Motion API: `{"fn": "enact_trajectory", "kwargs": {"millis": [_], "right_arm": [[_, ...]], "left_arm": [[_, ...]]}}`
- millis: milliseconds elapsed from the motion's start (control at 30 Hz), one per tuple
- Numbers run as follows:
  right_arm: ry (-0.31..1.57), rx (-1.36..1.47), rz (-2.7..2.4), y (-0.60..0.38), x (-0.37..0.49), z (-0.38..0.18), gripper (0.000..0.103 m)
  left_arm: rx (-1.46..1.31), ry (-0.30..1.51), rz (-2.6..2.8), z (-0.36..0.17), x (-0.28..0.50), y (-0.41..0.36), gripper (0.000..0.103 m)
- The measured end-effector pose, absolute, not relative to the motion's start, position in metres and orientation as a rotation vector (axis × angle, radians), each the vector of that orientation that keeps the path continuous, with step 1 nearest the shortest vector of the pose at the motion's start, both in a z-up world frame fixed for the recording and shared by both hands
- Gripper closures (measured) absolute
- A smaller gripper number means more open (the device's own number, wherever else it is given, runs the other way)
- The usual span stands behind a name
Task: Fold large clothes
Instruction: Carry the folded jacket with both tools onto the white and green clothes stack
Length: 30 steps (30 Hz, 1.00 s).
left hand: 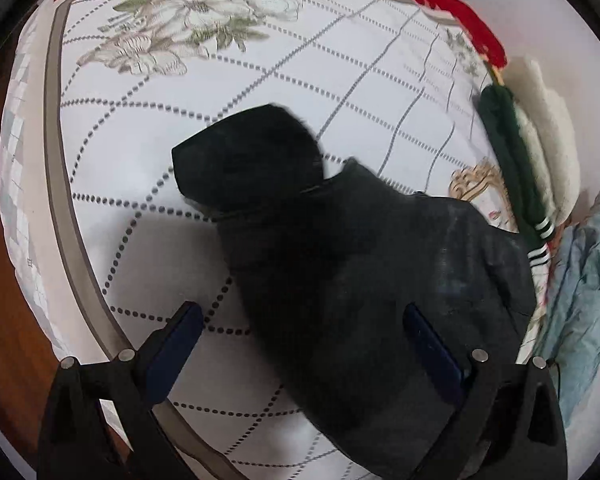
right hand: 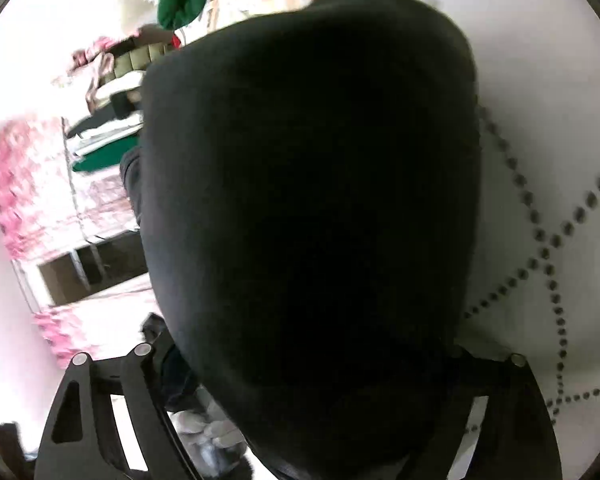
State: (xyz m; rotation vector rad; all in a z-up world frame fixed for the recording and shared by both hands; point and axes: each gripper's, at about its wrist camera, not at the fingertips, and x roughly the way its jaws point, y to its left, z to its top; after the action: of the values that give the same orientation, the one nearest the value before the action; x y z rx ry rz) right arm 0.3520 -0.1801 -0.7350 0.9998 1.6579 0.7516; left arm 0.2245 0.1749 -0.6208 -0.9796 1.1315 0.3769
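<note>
We see the black garment [left hand: 340,264] lying on the quilted bedspread [left hand: 228,92], long axis running from between the left gripper [left hand: 304,332] fingers up toward the far left; left jaws spread wide, pressing nothing; in the right wrist view the garment [right hand: 312,200] covers the right gripper [right hand: 304,364] fingertips, so we cannot tell its grip; the left looks better placed, needing only to close.

No readable text, labels, numbers — neither view shows any.
</note>
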Motion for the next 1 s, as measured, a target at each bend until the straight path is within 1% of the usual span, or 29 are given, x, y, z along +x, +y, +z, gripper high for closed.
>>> {"fn": "enact_trajectory", "kwargs": {"millis": [67,100,167,200,233,267,300,367,433,500,600,800,1000], "right_arm": [[1.638,1.033,0.743,-0.179,0.353,-0.733,0.038],[1.626,1.053,0.743,-0.178,0.354,-0.733,0.040],[1.614,1.059,0.748,-0.178,0.357,-0.735,0.041],[1.613,1.068,0.746,-0.178,0.358,-0.738,0.041],[1.615,1.058,0.740,-0.178,0.360,-0.740,0.039],[1.616,1.040,0.740,-0.174,0.360,-0.740,0.032],[1.616,1.030,0.741,-0.173,0.361,-0.741,0.026],[1.618,0.992,0.715,-0.165,0.362,-0.737,0.022],[1.608,0.971,0.698,-0.160,0.364,-0.733,0.030],[1.588,0.996,0.695,-0.160,0.366,-0.730,0.039],[1.540,1.016,0.739,-0.157,0.368,-0.715,0.048],[1.472,1.041,0.810,-0.145,0.370,-0.686,0.051],[1.426,1.083,0.832,-0.126,0.375,-0.658,0.051]], "left_arm": [[-0.995,1.096,0.368,-0.616,0.225,0.181,0.001],[-0.996,1.091,0.372,-0.616,0.226,0.183,0.001],[-1.021,1.070,0.381,-0.620,0.229,0.192,0.004],[-1.032,1.064,0.384,-0.622,0.230,0.195,0.008],[-1.049,1.049,0.388,-0.624,0.232,0.199,0.016],[-1.053,1.027,0.394,-0.627,0.234,0.204,0.024],[-1.047,1.016,0.397,-0.628,0.236,0.207,0.039],[-1.037,1.010,0.398,-0.634,0.244,0.211,0.046],[-1.011,0.994,0.391,-0.630,0.248,0.212,0.064],[-0.977,0.990,0.366,-0.621,0.253,0.211,0.070],[-0.957,0.984,0.340,-0.609,0.255,0.213,0.072],[-0.935,0.959,0.291,-0.579,0.257,0.223,0.074],[-0.890,0.920,0.230,-0.527,0.262,0.231,0.074]]}}
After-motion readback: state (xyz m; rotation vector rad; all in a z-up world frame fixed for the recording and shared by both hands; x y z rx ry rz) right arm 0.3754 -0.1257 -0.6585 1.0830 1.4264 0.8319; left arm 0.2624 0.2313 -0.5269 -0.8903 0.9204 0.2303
